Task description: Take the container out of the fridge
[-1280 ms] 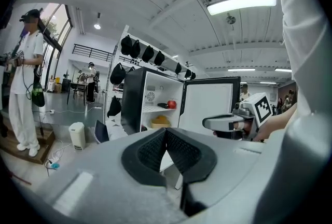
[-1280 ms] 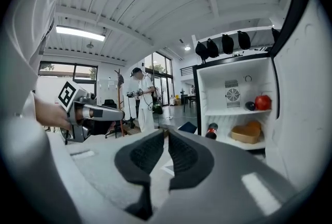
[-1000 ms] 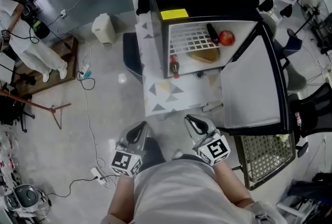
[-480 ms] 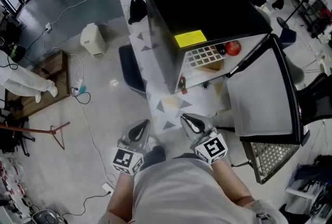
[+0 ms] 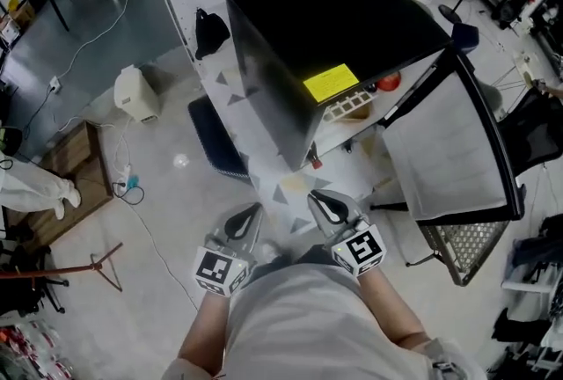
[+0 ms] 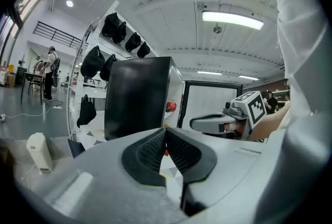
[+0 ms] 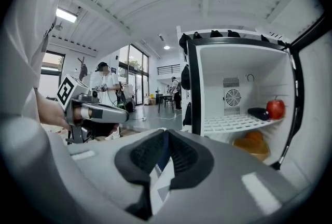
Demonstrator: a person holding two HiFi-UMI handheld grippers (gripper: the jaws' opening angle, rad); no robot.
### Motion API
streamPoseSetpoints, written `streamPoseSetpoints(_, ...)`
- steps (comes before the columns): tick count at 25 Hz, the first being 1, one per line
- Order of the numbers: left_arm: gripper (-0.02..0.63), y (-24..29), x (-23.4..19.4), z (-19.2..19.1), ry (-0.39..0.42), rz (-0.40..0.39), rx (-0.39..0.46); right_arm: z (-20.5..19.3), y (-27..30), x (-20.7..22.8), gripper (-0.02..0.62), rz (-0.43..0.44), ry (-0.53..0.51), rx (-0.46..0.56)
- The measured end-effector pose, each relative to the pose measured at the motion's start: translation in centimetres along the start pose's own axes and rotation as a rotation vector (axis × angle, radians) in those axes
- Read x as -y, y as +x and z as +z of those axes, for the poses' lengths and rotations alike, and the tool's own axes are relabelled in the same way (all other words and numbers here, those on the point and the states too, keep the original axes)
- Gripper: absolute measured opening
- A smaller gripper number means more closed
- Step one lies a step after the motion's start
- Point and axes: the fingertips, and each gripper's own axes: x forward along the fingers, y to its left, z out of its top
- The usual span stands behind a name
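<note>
The black fridge [image 5: 339,22] stands on a white patterned table [image 5: 281,185], its door [image 5: 444,154] swung open to the right. In the right gripper view an orange container [image 7: 251,145] lies under the wire shelf [image 7: 233,123], which carries a red apple [image 7: 275,109] and a dark eggplant [image 7: 258,113]. From the head view only the shelf's front and the apple [image 5: 388,82] show. My left gripper [image 5: 253,209] and right gripper [image 5: 315,196] hover side by side short of the table, both shut and empty. Each one's pads meet at the tips [image 6: 166,130] [image 7: 167,132].
A wire basket [image 5: 462,246] sits below the open door. A dark chair [image 5: 215,136] and a white bin [image 5: 136,92] stand left of the fridge, with cables on the floor. A person in white [image 5: 26,189] is at the far left. Racks of black helmets line the back.
Both grippers and my head have advanced toward the fridge. The fridge's top now hides most of its inside in the head view. Both pairs of jaws stay closed.
</note>
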Motion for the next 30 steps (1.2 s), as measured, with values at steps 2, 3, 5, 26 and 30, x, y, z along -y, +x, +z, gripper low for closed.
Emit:
streamPoseSetpoints(2, 0.009, 0.4, -0.3, 0.0, 0.014, -0.032, -0.010, -0.2, 0.2, 0.4, 0.029, -0.034, 0.000, -0.002)
streamPoseSetpoints(3, 0.009, 0.6, -0.4, 0.0, 0.020, -0.046, -0.016, -0.3, 0.2, 0.6, 0.029, -0.052, 0.000, -0.005)
streamPoseSetpoints(5, 0.009, 1.1, -0.5, -0.1, 0.026, -0.070, -0.030, -0.8, 0.0, 1.3, 0.029, -0.089, 0.001, -0.014)
streamPoseSetpoints(26, 0.009, 8.4, -0.6, 0.5, 0.024, -0.003, -0.140, -6.7, 0.3, 16.0, 0.029, -0.174, -0.054, -0.173)
streamPoseSetpoints(30, 0.009, 9.8, -0.8, 0.6, 0.016, 0.054, -0.157, -7.8, 1.3, 19.2, 0.035, -0.148, -0.068, -0.197)
